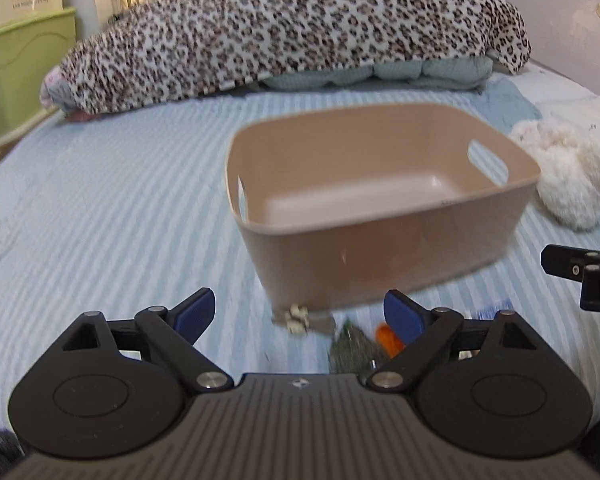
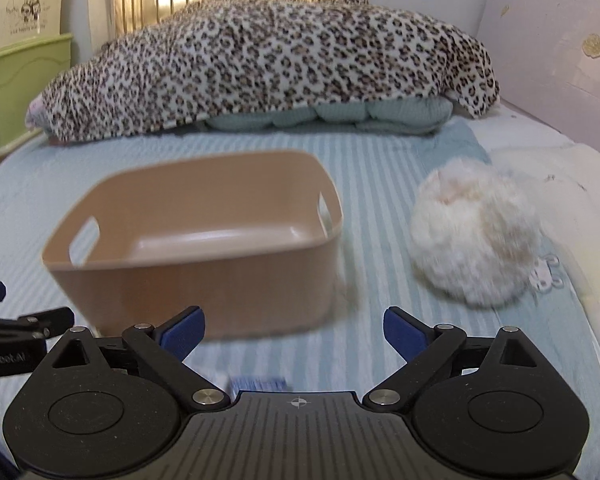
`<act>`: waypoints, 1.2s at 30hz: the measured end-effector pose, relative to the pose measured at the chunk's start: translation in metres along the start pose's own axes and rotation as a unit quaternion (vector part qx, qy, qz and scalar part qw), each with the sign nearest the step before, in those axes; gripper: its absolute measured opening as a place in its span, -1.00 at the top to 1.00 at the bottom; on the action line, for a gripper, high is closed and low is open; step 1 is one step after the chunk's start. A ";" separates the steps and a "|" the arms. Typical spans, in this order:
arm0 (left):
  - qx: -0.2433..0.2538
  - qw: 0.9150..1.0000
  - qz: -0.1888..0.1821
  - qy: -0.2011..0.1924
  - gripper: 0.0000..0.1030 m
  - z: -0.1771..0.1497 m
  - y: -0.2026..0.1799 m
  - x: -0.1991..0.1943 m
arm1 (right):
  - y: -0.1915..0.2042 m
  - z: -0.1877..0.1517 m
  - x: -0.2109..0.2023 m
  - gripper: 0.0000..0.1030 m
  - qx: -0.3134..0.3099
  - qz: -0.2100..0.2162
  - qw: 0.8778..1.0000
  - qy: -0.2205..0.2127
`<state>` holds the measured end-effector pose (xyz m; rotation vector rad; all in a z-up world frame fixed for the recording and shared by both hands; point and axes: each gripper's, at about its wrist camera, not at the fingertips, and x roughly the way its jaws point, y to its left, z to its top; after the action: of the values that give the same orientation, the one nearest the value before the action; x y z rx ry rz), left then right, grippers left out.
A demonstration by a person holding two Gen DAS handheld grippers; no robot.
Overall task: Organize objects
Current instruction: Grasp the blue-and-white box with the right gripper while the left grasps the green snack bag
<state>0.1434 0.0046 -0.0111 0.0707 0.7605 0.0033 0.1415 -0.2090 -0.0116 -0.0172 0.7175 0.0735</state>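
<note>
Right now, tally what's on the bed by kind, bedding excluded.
Tan bin: 1
White fluffy item: 1
Small loose items in front of the bin, blurred: at least 4 (beige, green, orange, blue box)
Total: at least 6

Both wrist views low over the bed, facing the headboard end, sharing the near bin, left view from its left.

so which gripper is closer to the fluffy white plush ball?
Right. The right gripper has the fluffy white plush ball just ahead to its right; the left gripper faces the tan plastic bin, with the ball far off to its right.
</note>
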 end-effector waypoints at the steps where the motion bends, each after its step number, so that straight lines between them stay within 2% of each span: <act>1: -0.003 1.000 -0.003 0.006 -0.78 -0.004 0.001 0.002 | -0.001 -0.005 0.000 -0.89 -0.002 -0.001 1.000 0.006; 5: -0.013 1.000 -0.005 0.026 -0.78 -0.020 0.004 0.010 | -0.001 -0.021 0.004 -0.89 -0.014 -0.005 1.000 0.027; 12: -0.003 0.999 -0.018 0.045 -0.78 -0.040 0.003 0.021 | -0.002 -0.043 0.013 -0.89 -0.028 -0.003 0.998 0.058; 19: -0.015 0.997 -0.045 0.052 -0.78 -0.044 0.001 0.038 | -0.006 -0.058 0.032 -0.89 -0.031 0.001 0.995 0.090; 29: -0.065 0.993 -0.053 0.078 -0.82 -0.048 0.005 0.076 | 0.001 -0.064 0.054 -0.88 -0.026 0.020 0.994 0.108; 33: -0.059 0.992 -0.057 0.094 -0.92 -0.048 0.008 0.082 | 0.006 -0.067 0.064 -0.71 -0.034 0.020 0.992 0.119; 36: -0.062 0.991 -0.065 0.098 -0.91 -0.047 0.011 0.083 | 0.005 -0.069 0.065 -0.64 -0.029 0.025 0.992 0.118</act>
<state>0.1718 0.0209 -0.1015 -0.0987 0.9586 -0.0683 0.1447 -0.2029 -0.1060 -0.0644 0.9516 0.1424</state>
